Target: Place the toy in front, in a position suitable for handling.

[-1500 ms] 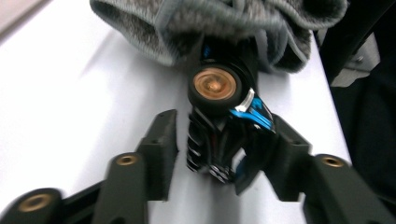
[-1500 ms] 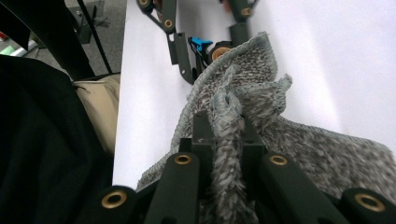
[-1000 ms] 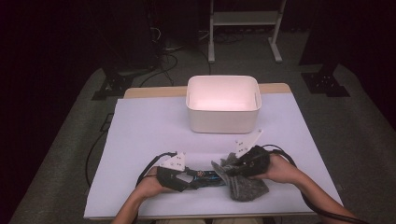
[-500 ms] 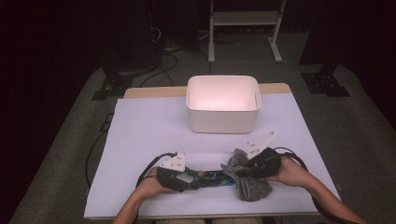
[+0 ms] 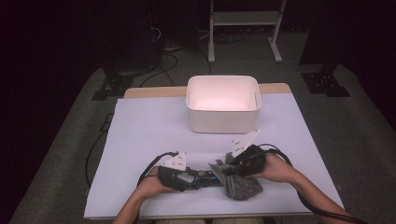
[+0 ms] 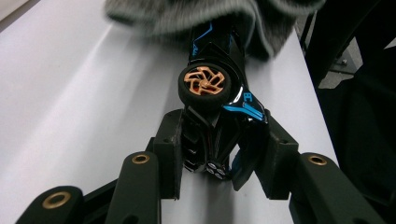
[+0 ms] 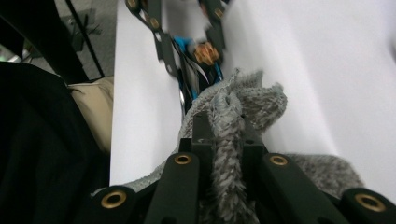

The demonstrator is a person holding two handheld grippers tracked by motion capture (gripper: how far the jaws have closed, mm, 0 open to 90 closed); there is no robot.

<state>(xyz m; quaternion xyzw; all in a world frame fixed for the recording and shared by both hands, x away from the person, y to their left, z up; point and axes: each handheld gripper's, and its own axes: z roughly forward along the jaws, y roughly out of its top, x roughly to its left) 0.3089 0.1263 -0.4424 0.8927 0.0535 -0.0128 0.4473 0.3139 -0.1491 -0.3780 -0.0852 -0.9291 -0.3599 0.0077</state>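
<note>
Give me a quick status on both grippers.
Left gripper shut on black-and-blue toy car. Right gripper shut on grey knitted cloth, cloth over car's front. White bin apart.

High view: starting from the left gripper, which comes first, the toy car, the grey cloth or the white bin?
1. Toy car: held in the left gripper's fingers.
2. Grey cloth: just beyond the car, to the right.
3. White bin: farthest, at the table's back.

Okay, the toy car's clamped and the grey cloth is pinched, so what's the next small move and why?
Probably draw the grey cloth along the toy car in a short wipe. The left hand-held gripper clamps the car's rear, and the right hand-held gripper pinches the cloth, which already drapes over the car's far end.
</note>
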